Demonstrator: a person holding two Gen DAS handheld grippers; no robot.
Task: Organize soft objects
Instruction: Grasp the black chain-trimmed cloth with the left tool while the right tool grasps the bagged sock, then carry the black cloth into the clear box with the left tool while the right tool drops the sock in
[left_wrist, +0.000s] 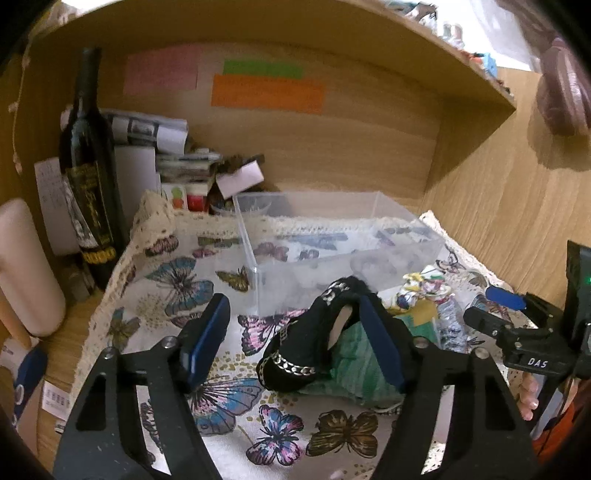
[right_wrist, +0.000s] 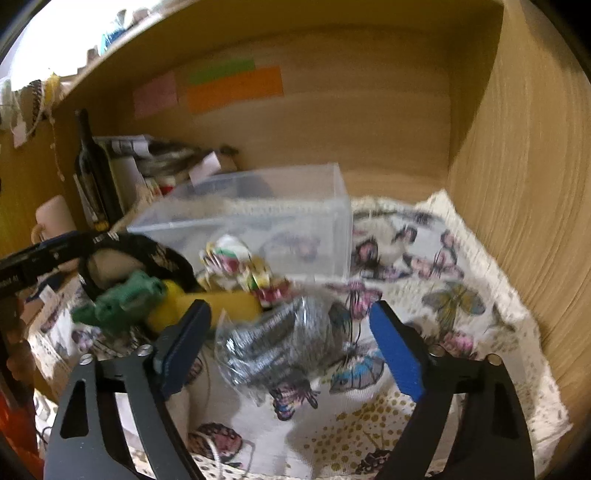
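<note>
A black fabric band with chain trim (left_wrist: 306, 343) lies on the butterfly cloth, draped over my left gripper's right finger (left_wrist: 380, 343). My left gripper (left_wrist: 295, 343) is open around it. A green cloth (left_wrist: 354, 354) lies under the band. A floral fabric piece (left_wrist: 424, 288) and a yellow sponge (right_wrist: 218, 306) lie beside it. A clear plastic box (left_wrist: 332, 243) stands behind them. My right gripper (right_wrist: 291, 350) is open over a silvery mesh bundle in plastic (right_wrist: 280, 343). The black band (right_wrist: 147, 251) and green cloth (right_wrist: 125, 299) show at left in the right wrist view.
A dark wine bottle (left_wrist: 90, 177), a pale cylinder (left_wrist: 26, 269) and stacked papers and boxes (left_wrist: 177, 166) stand at the back left. Wooden shelf walls (right_wrist: 517, 184) close the back and right. The butterfly cloth (right_wrist: 443, 295) covers the shelf floor.
</note>
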